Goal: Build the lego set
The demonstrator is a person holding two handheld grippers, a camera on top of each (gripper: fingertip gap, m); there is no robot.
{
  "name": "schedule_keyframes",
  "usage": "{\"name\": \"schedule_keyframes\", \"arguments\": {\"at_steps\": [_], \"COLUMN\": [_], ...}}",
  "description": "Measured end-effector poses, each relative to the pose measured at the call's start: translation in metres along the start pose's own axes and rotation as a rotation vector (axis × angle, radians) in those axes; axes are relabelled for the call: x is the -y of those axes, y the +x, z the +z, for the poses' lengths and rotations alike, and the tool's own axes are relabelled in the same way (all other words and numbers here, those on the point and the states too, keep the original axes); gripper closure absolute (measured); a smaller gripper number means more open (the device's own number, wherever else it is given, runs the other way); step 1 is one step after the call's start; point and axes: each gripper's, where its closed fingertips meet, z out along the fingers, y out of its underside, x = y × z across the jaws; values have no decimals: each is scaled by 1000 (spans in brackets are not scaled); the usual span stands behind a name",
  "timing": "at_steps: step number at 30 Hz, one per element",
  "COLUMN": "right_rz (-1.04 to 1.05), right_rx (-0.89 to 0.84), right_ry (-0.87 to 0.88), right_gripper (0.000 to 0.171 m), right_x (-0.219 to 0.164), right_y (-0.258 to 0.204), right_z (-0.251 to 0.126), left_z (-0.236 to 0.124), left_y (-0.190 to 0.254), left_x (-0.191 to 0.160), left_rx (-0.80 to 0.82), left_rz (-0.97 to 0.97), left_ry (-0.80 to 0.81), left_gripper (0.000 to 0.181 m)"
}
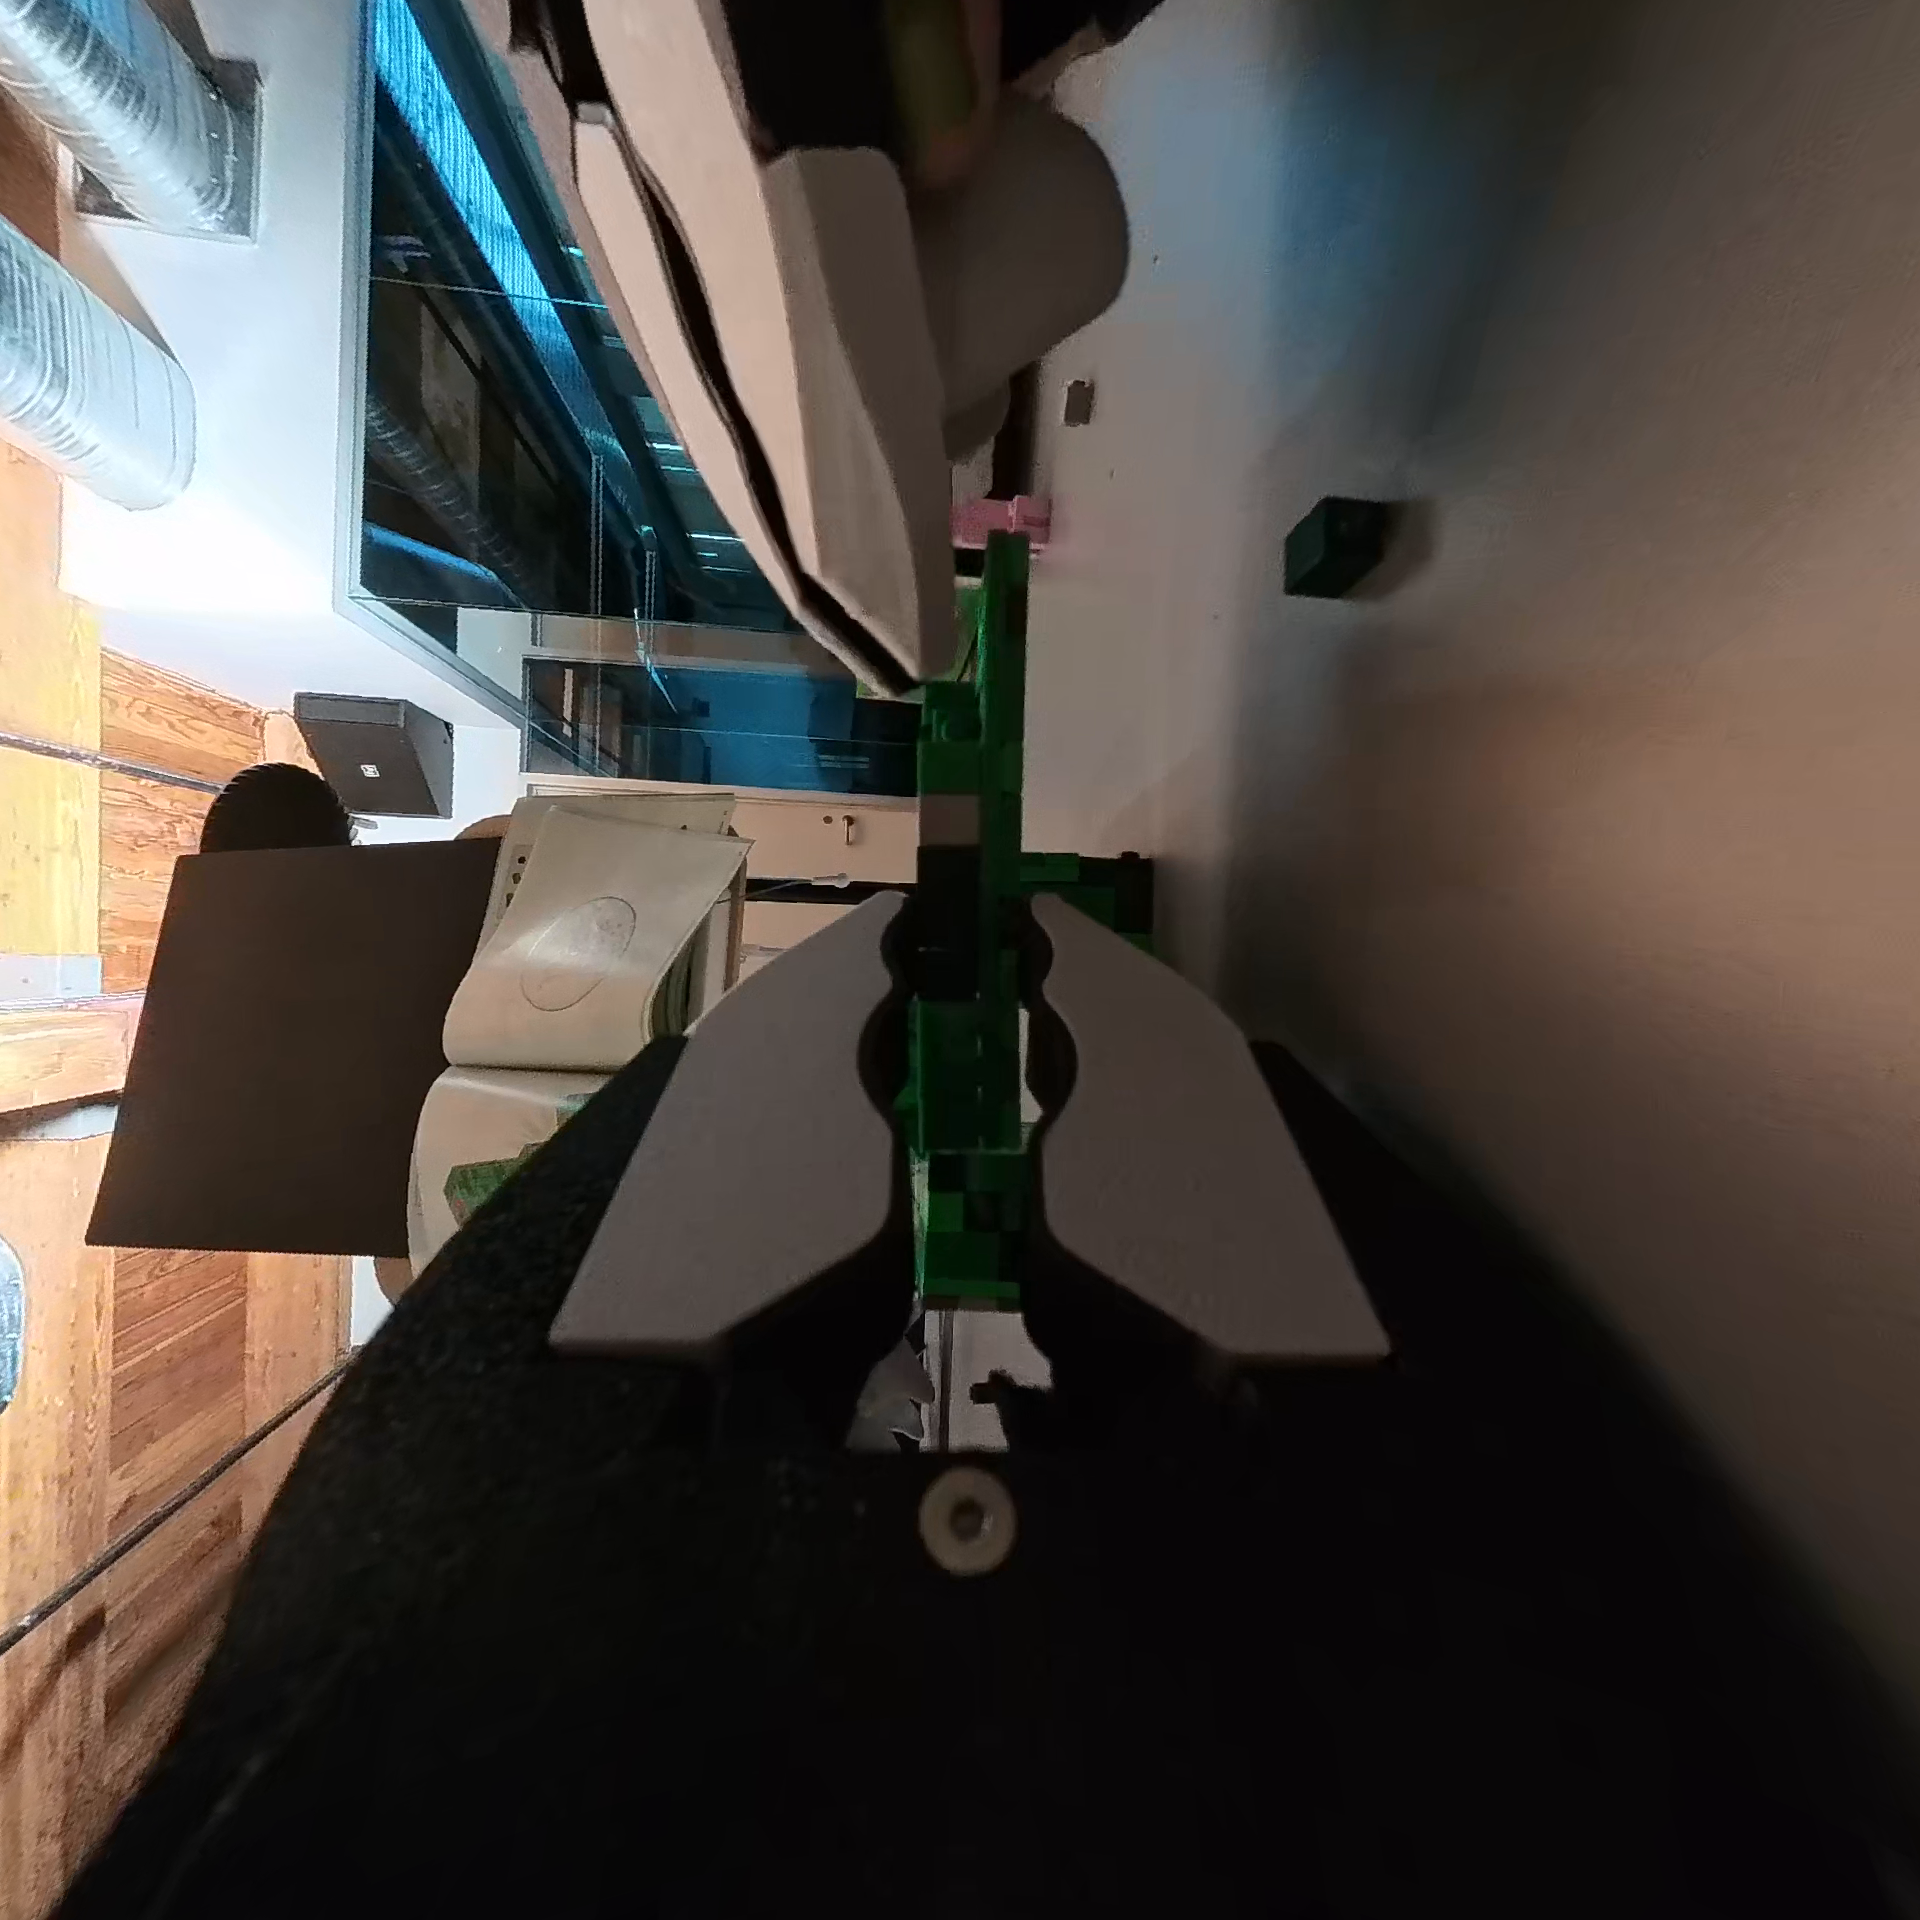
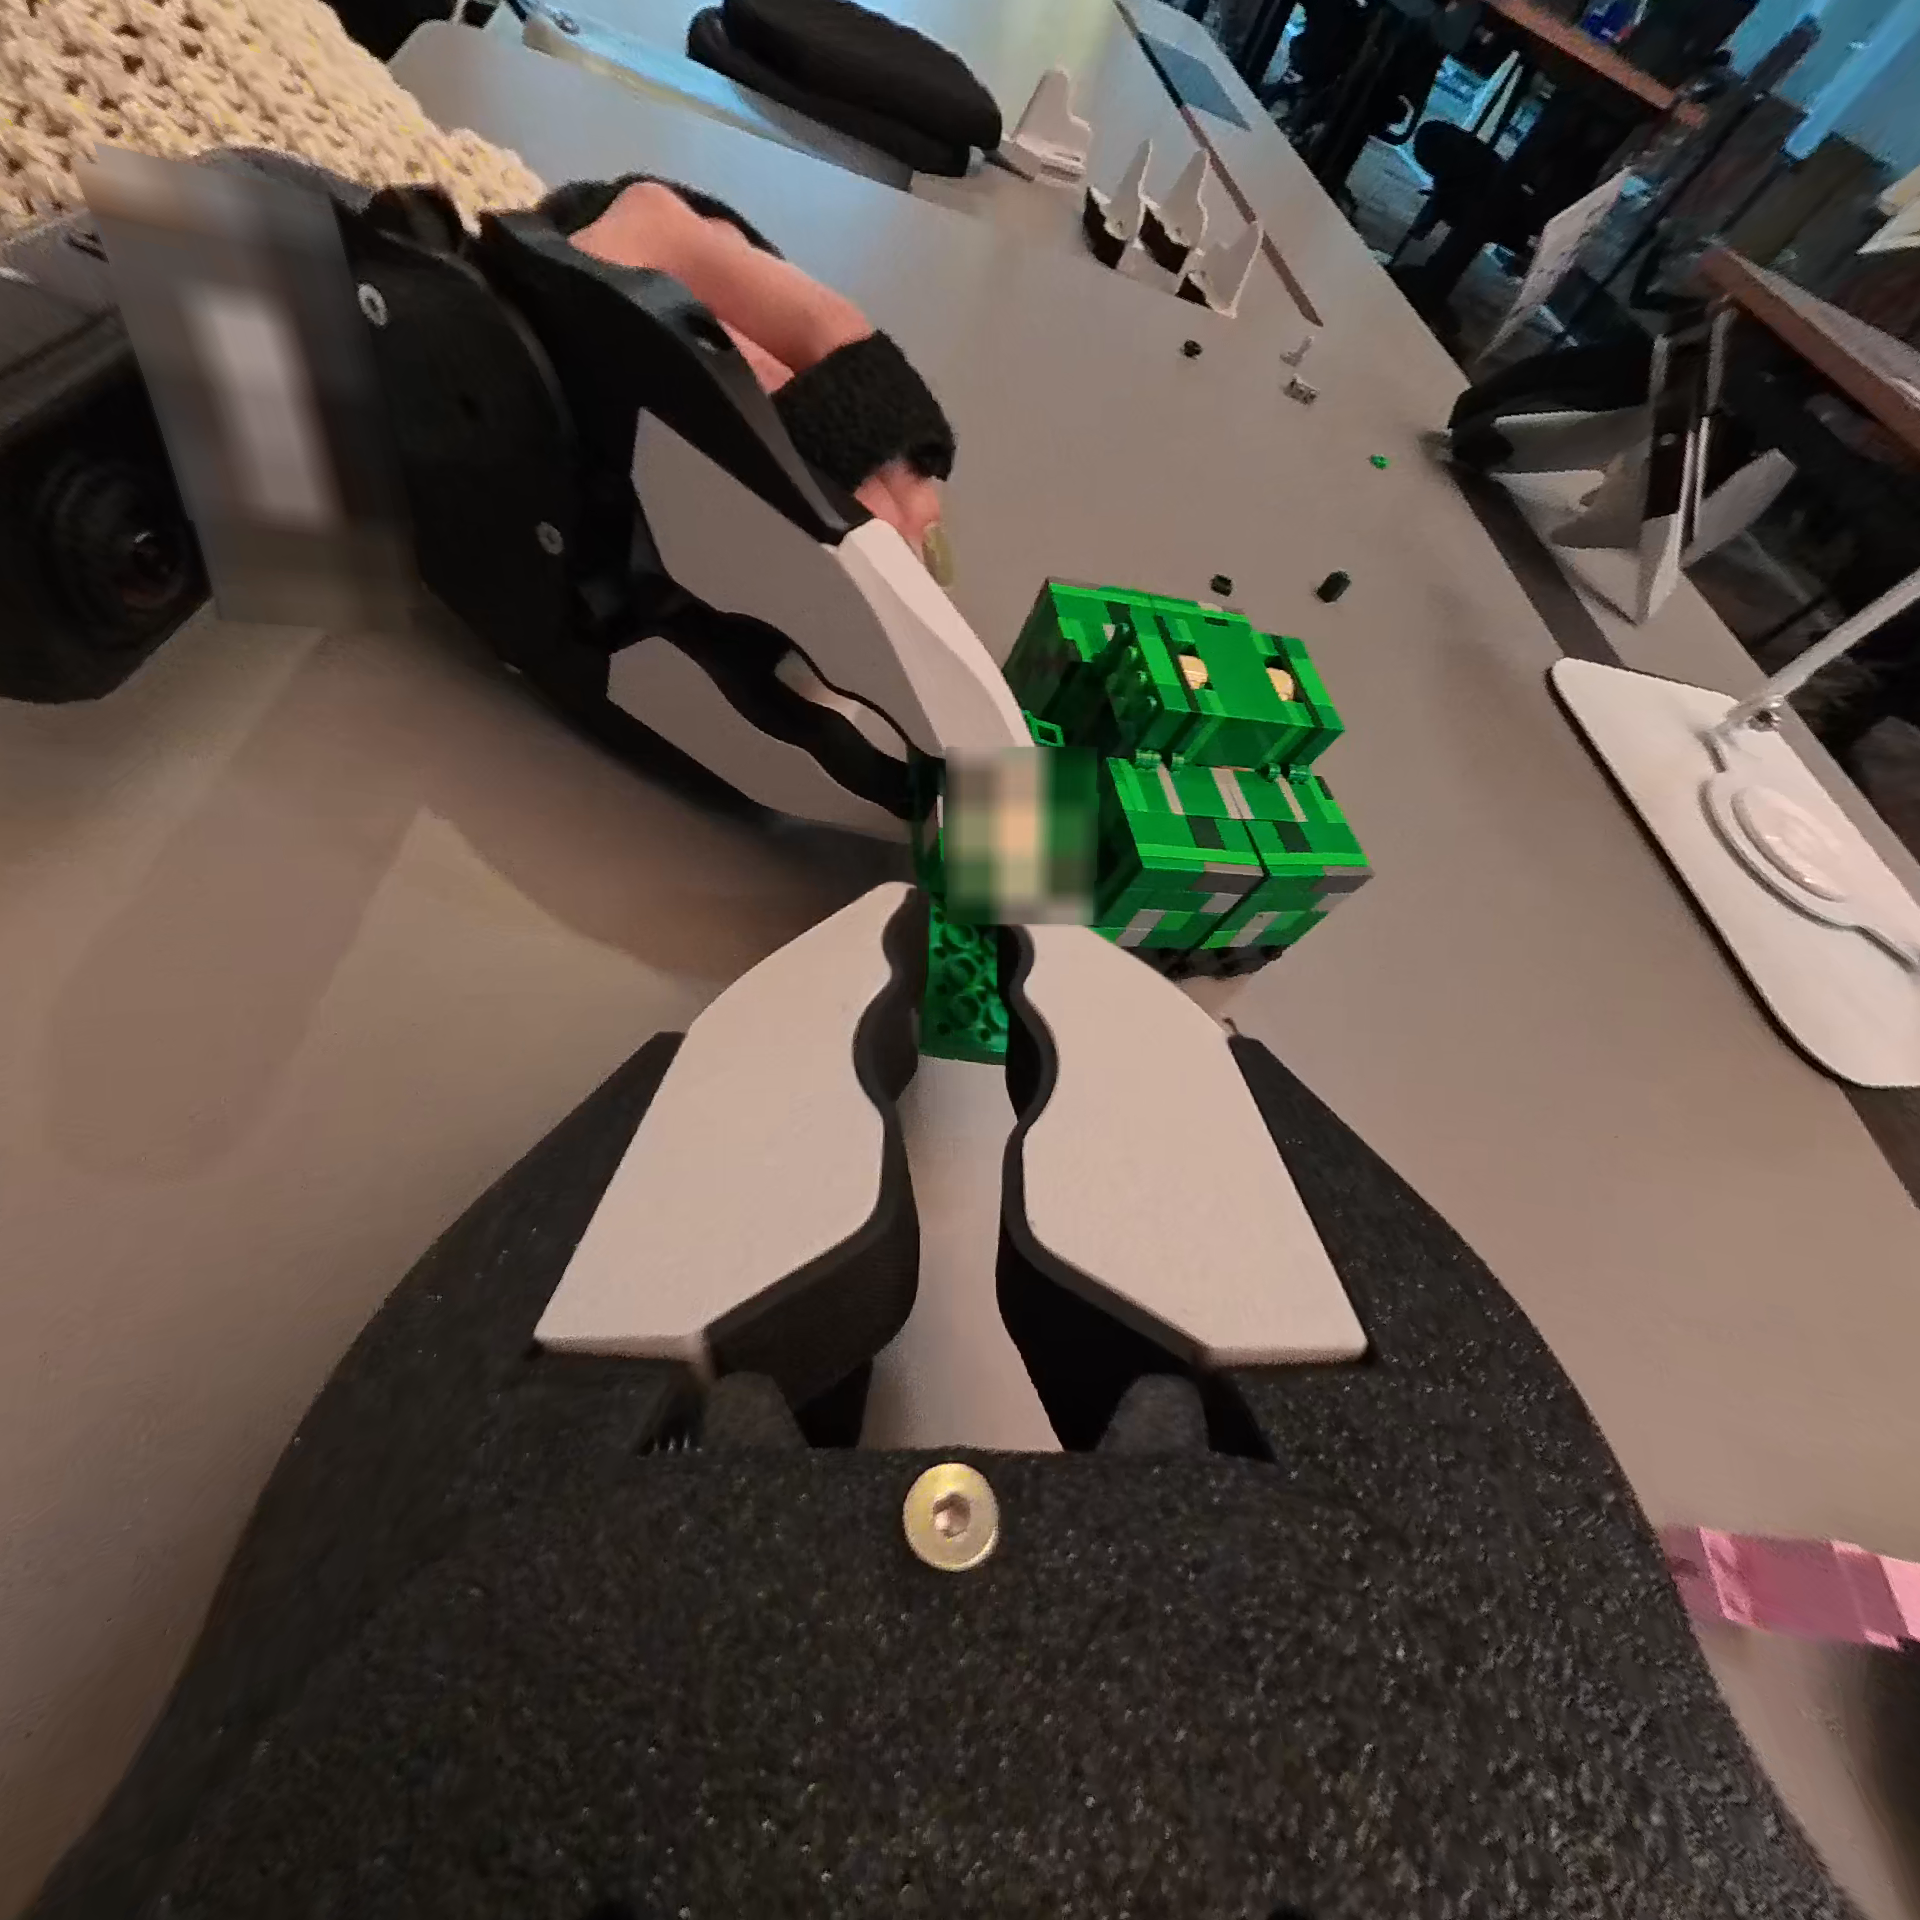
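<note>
A green lego build [image 2: 1216,790] of hinged cube blocks with grey and black patches stands on the grey table [image 2: 520,883]. My right gripper [image 2: 956,920] is shut on a green plate [image 2: 961,997] at the build's near edge, underside tubes showing. My left gripper [image 2: 935,779] comes in from the left and clamps the same green part from above. In the left wrist view my left gripper [image 1: 961,914] is shut on the green build [image 1: 966,1091], seen edge-on, with the right gripper's fingertips [image 1: 904,655] touching its far end. A mosaic patch hides part of the build.
A pink brick [image 2: 1808,1590] lies near right, also in the left wrist view [image 1: 1003,516], beside a dark green brick [image 1: 1335,545]. Small loose pieces [image 2: 1333,587] lie behind the build. A white lamp base [image 2: 1714,862] stands right. An open booklet [image 1: 592,935] stands beyond. Left and right tips are no more than a few centimetres apart.
</note>
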Motion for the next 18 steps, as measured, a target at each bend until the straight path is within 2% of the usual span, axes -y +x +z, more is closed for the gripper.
{"name": "schedule_keyframes", "arguments": {"at_steps": [8,13,18], "right_rz": [-55,-43,-60], "right_rx": [-54,2,-69], "right_ry": [-44,-4,10], "right_gripper": [151,157,157], "right_x": [-1,7,9], "right_y": [1,-5,4], "right_z": [4,0,-3], "left_z": [-2,-3,-2], "left_y": [-7,-15,-13], "left_x": [0,-2,-3], "left_rx": [50,98,87], "left_rz": [32,67,56], "left_ry": [-16,-26,-25], "left_gripper": [164,164,165]}}
